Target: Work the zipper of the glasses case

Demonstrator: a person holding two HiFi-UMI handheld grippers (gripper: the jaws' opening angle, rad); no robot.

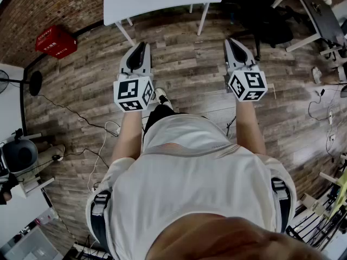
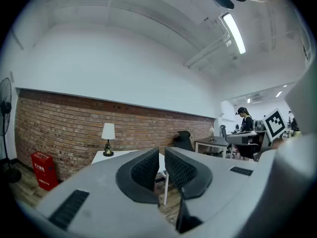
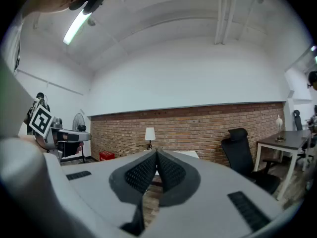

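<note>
The white table [image 1: 157,1] stands ahead of you, a black chair [image 1: 268,15] to its right and a red box [image 1: 55,41] to its left. Short of it, your left gripper [image 1: 142,46] and right gripper [image 1: 232,42] hang closed and empty. No view shows the glasses case.

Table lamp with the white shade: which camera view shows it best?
The left gripper view: the lamp stands whole and largest there, on the white table. The right gripper view shows the lamp smaller, above that gripper's fingers. The head view misses it.
</note>
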